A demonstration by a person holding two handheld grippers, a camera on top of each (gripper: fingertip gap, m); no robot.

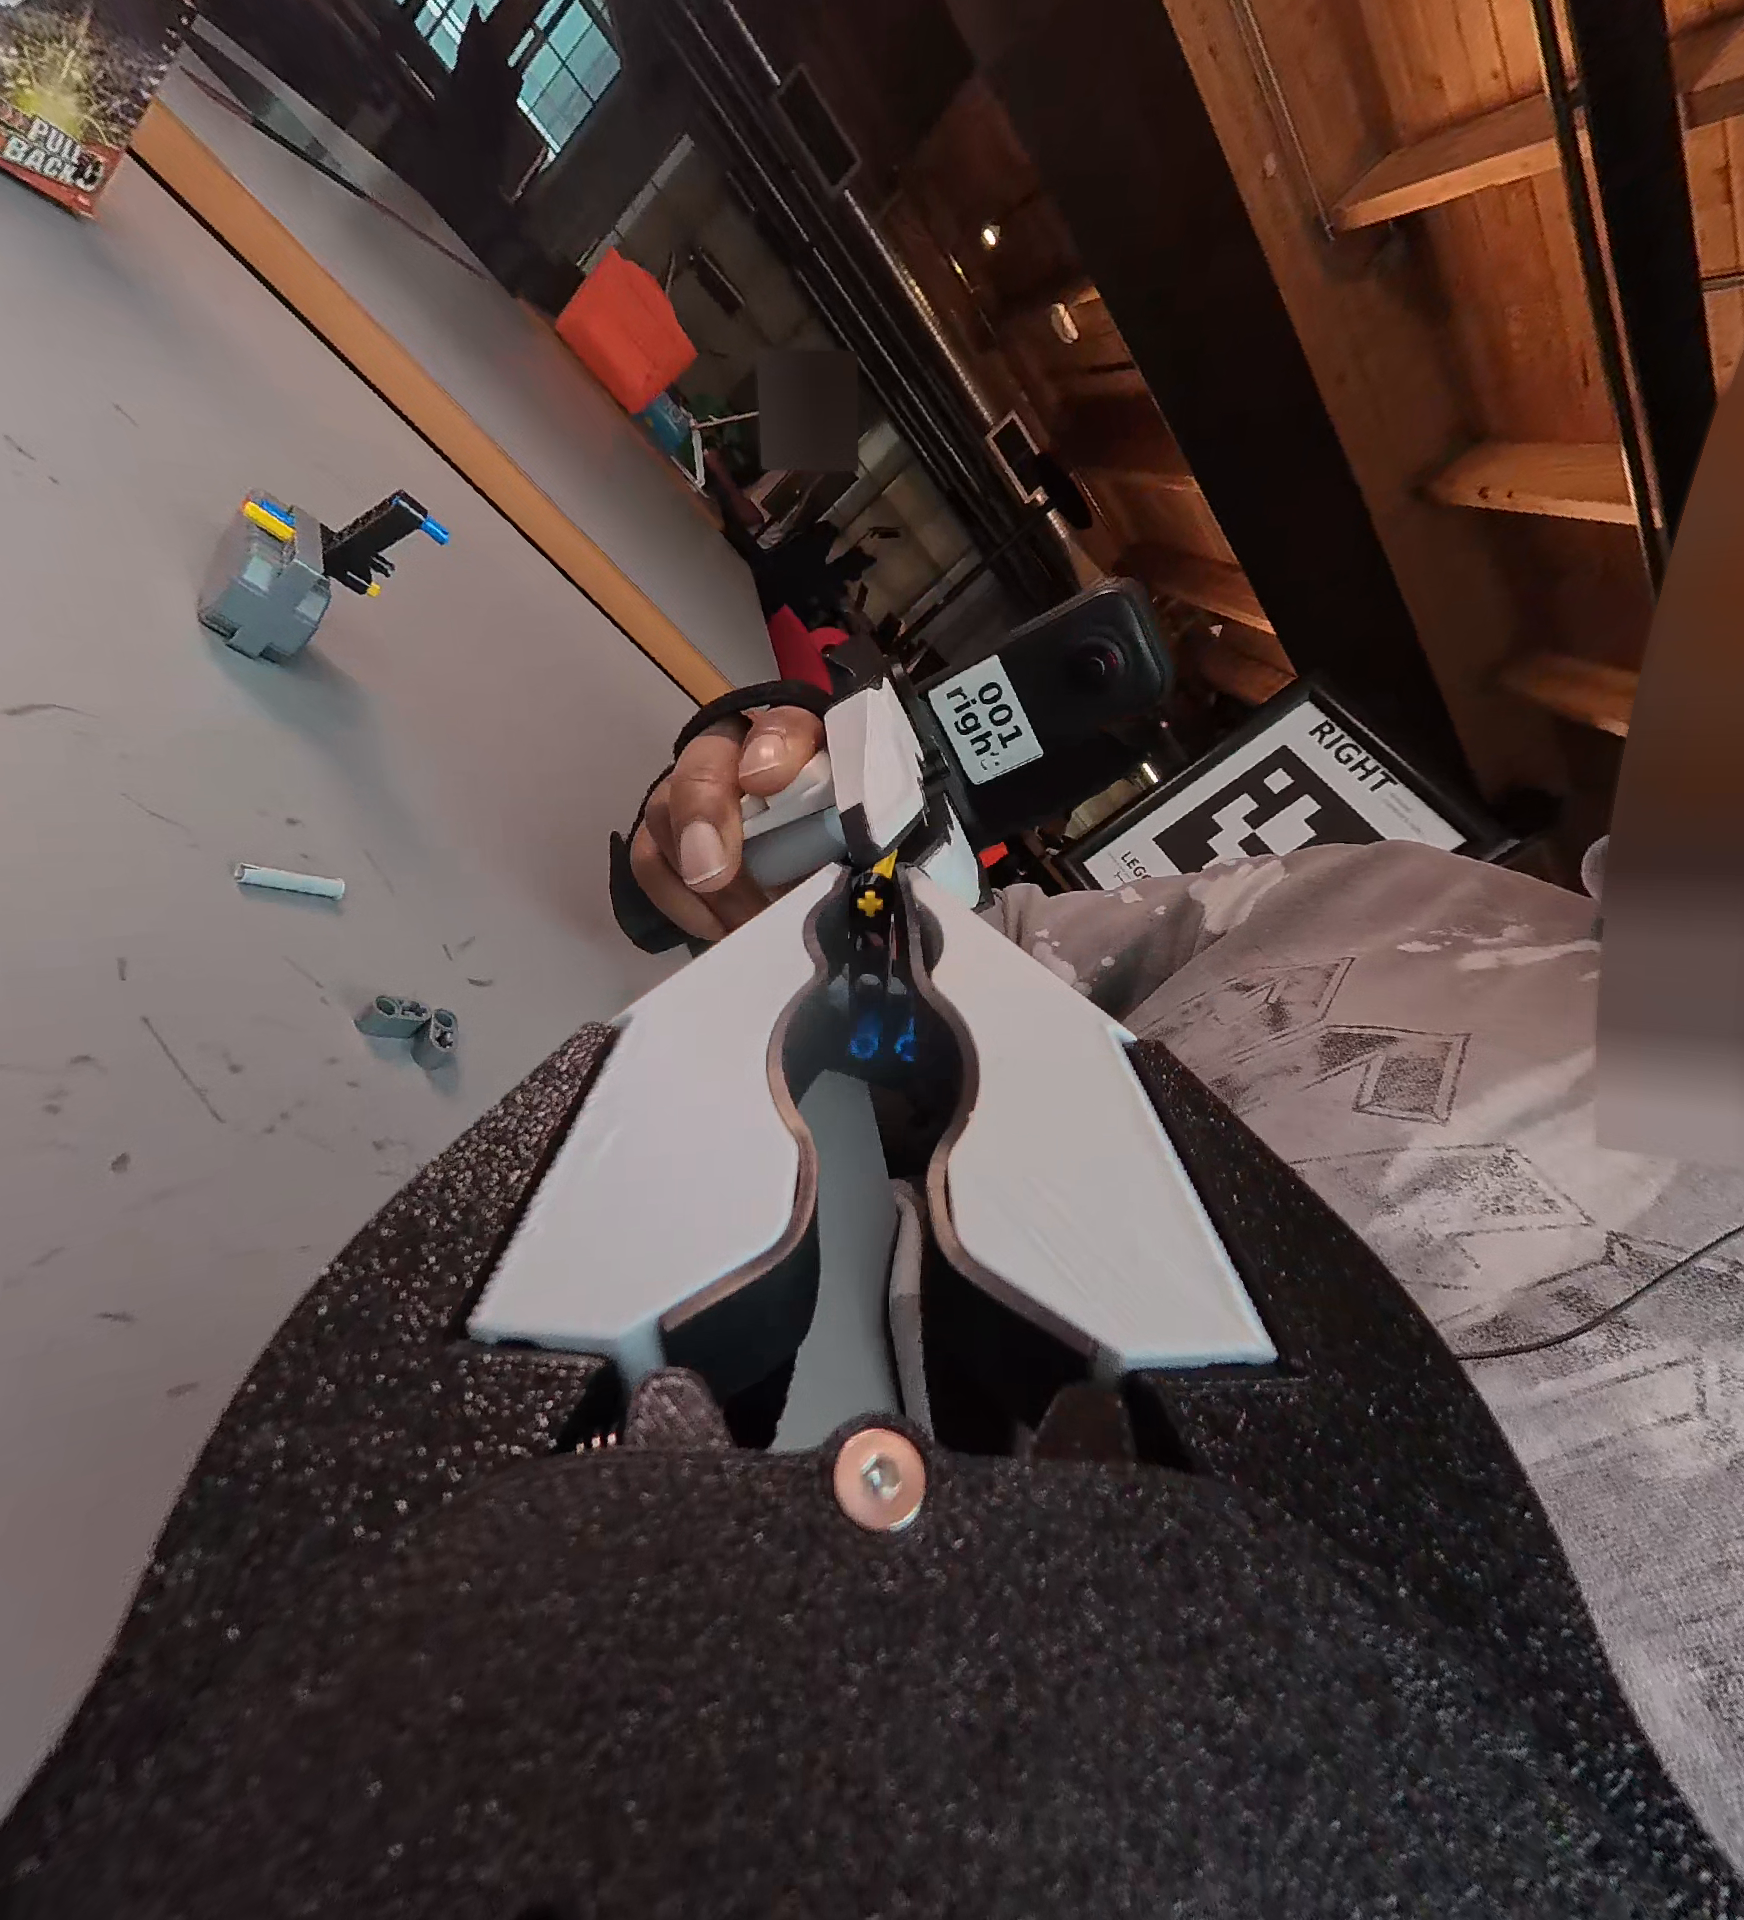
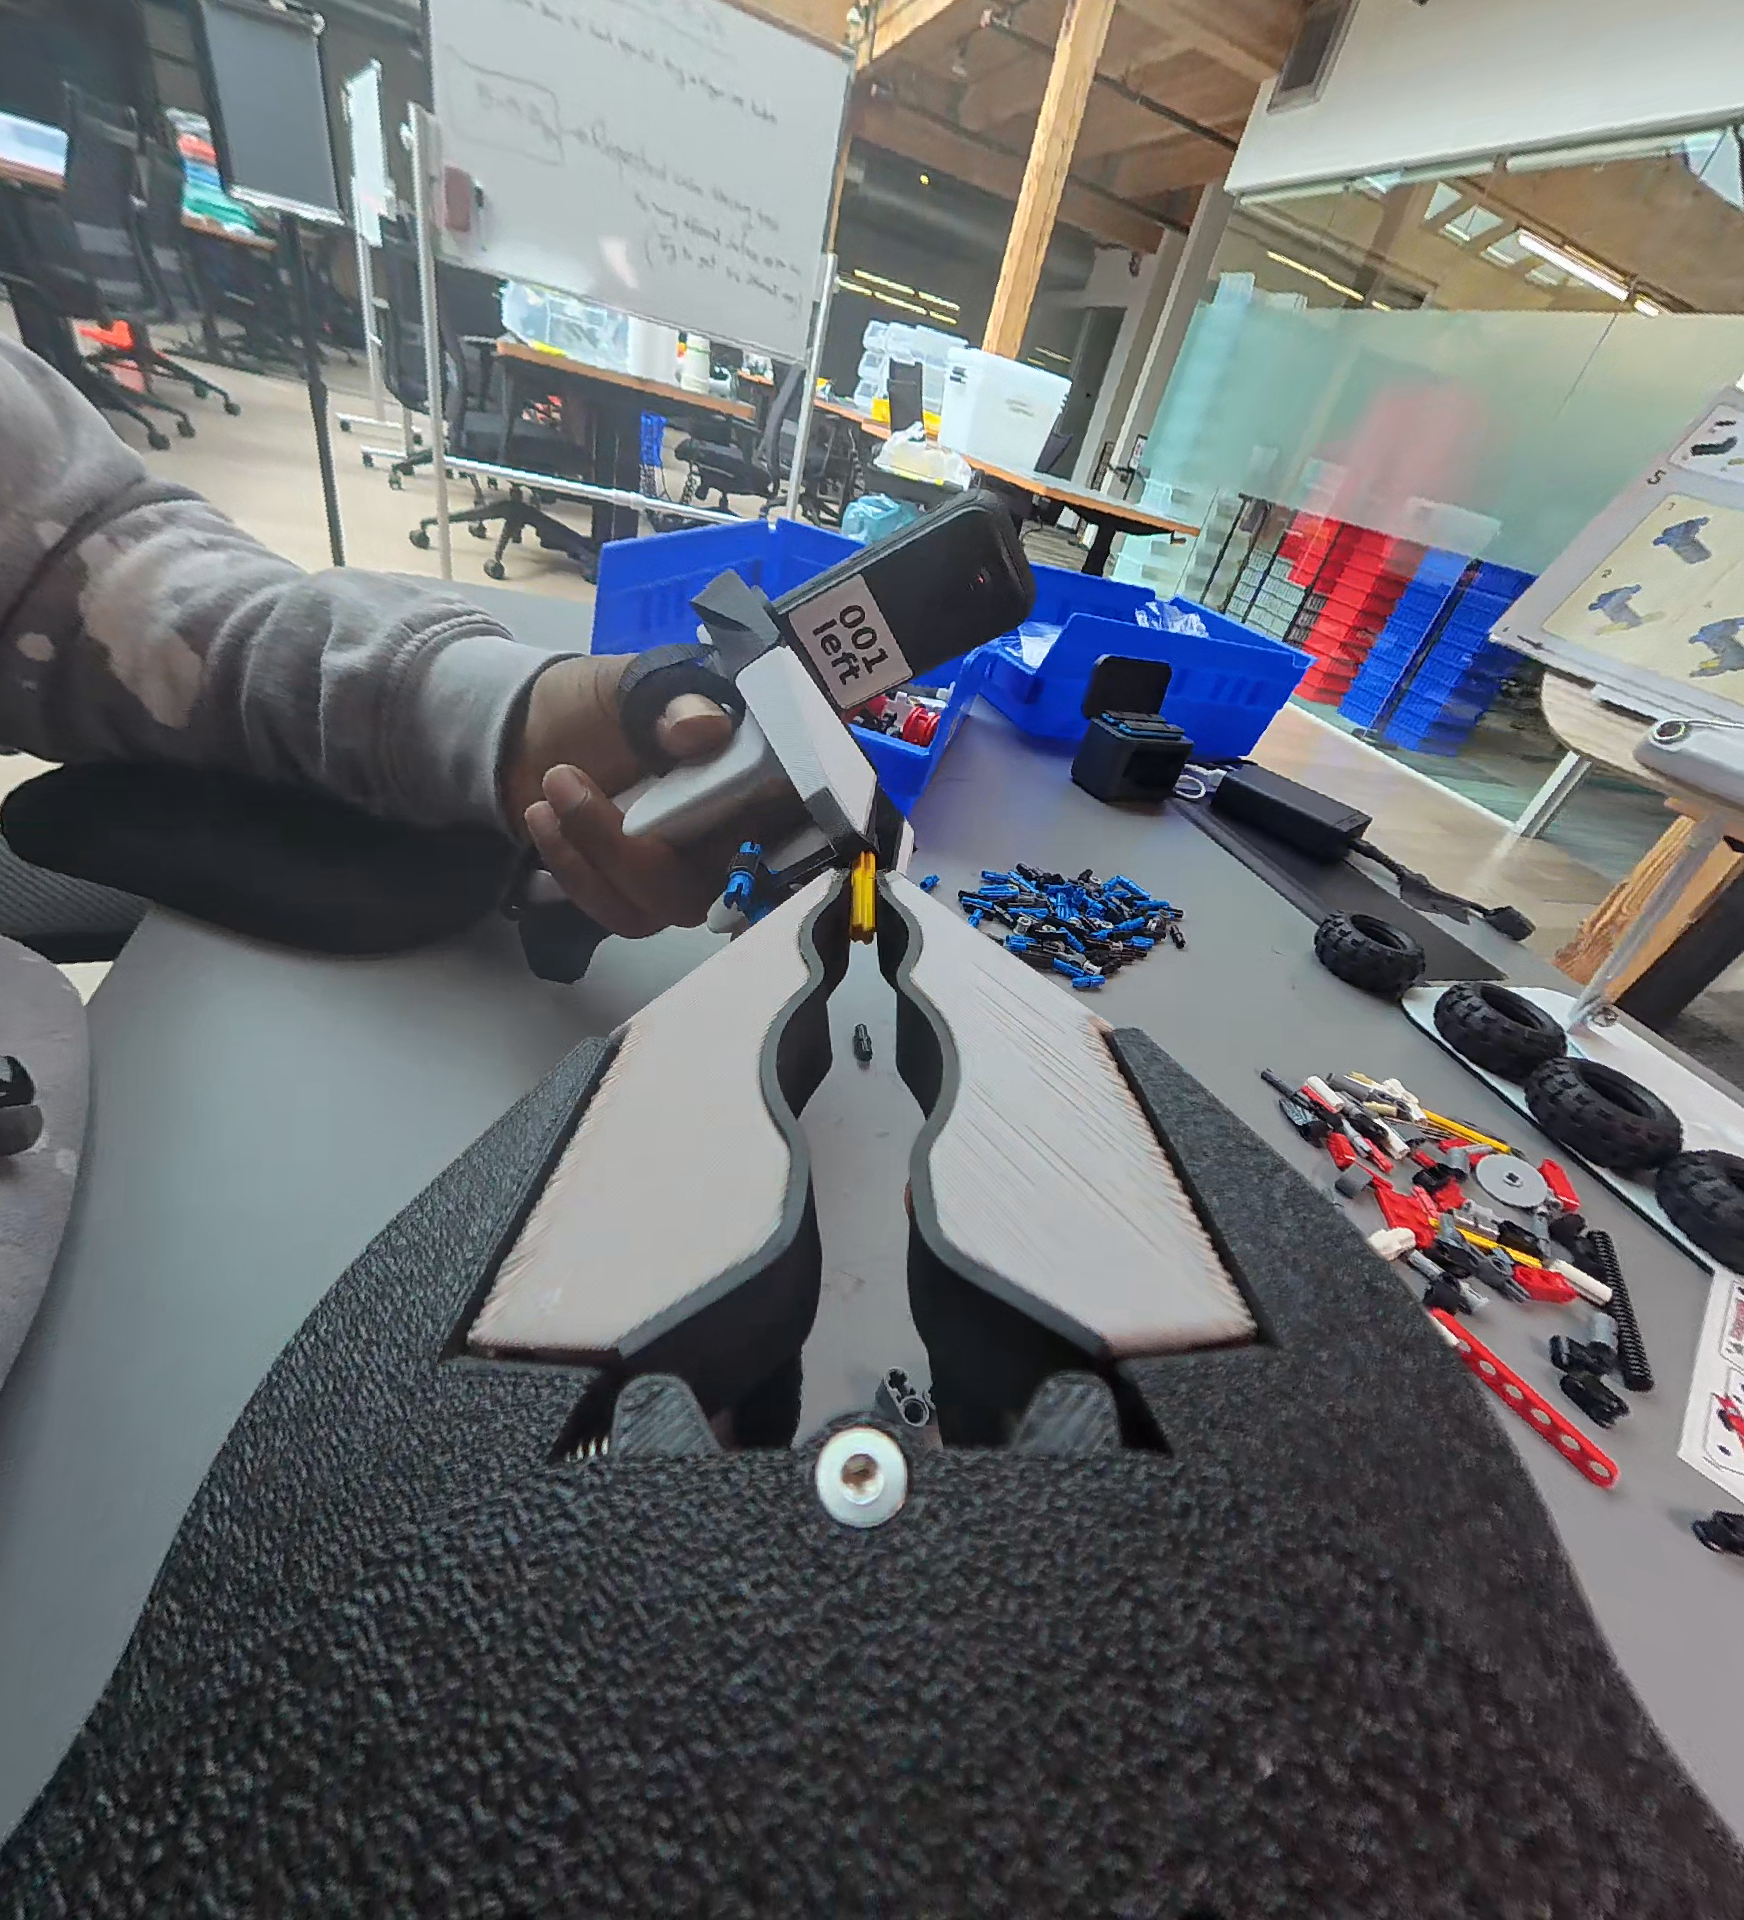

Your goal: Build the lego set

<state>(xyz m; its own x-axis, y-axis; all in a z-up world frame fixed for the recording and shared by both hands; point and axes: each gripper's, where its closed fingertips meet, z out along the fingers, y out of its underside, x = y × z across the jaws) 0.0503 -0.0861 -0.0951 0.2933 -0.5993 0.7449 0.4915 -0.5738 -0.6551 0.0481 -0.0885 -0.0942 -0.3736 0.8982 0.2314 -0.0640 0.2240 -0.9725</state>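
Left wrist view shows the left tool (image 1: 873,920) closed on a small black beam assembly (image 1: 870,966) with blue pins (image 1: 878,1044), held in the air well above the counter (image 1: 120,935). The beam's long axis runs along the fingers, its yellow-cross end facing outward. The right tool (image 2: 863,896) meets it tip to tip, pinching a yellow axle (image 2: 862,894) that stands roughly upright. Judged step: seating the axle in the beam. The next move calls for exact alignment with the cross hole, then a straight push.
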